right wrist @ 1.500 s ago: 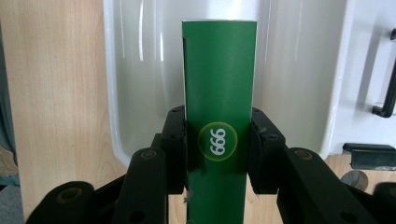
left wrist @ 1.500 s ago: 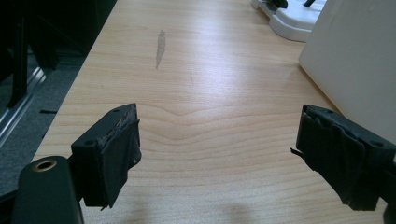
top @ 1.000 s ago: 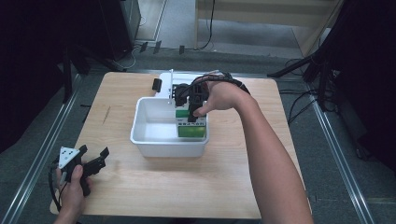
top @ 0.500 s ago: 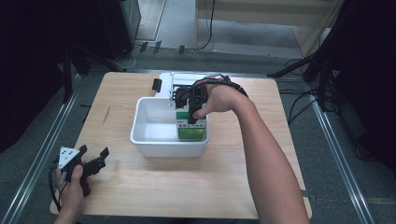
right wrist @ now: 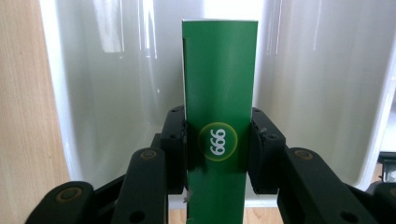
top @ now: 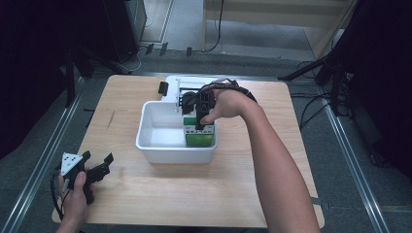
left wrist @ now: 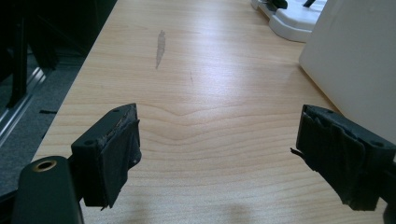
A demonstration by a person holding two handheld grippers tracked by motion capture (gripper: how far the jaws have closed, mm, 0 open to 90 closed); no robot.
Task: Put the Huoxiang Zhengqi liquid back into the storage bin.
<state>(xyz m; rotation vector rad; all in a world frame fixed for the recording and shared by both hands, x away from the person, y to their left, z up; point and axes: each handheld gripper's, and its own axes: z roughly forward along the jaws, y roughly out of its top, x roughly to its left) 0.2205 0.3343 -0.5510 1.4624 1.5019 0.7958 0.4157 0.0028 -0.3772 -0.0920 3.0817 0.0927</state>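
A white plastic tub stands in the middle of the wooden table. Inside its right end is a green carton with a round "999" mark. My right gripper reaches down into the tub from the far side. In the right gripper view the two black pads press on the carton's narrow sides. My left gripper rests at the table's near left corner, held by a hand. Its jaws stand wide apart over bare wood, with nothing between them.
A white device with black parts and a small black item sit behind the tub at the table's far edge. The tub's outer wall shows at the right of the left gripper view. Cables trail over the right hand.
The right hand has shifted slightly toward the near side of the tub with the green carton still gripped. The left hand and its gripper have stayed put.
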